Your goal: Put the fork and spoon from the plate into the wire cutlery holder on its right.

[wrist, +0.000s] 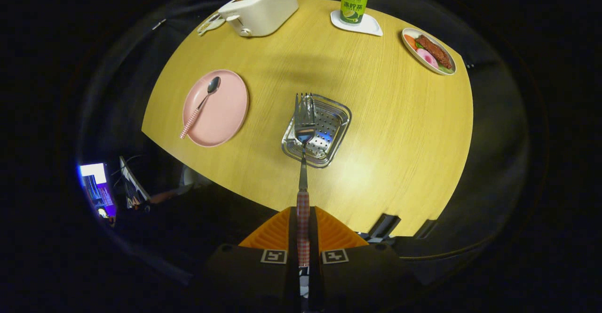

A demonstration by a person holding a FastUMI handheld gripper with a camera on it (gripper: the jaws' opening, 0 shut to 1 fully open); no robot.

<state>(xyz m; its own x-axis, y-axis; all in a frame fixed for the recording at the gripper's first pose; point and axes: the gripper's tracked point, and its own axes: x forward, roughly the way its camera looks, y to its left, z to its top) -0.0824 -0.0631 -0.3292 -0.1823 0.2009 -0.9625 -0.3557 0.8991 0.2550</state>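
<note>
Fork clamped in hand-held gripper — tines over holder; spoon on plate.

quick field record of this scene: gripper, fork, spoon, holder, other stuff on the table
gripper: fingers shut on the fork handle
fork: held, tines over the holder
spoon: lying on the pink plate
holder: metal basket on the yellow table, right of the plate
other: toaster with bread, bottle on a white coaster, plate of food
</note>
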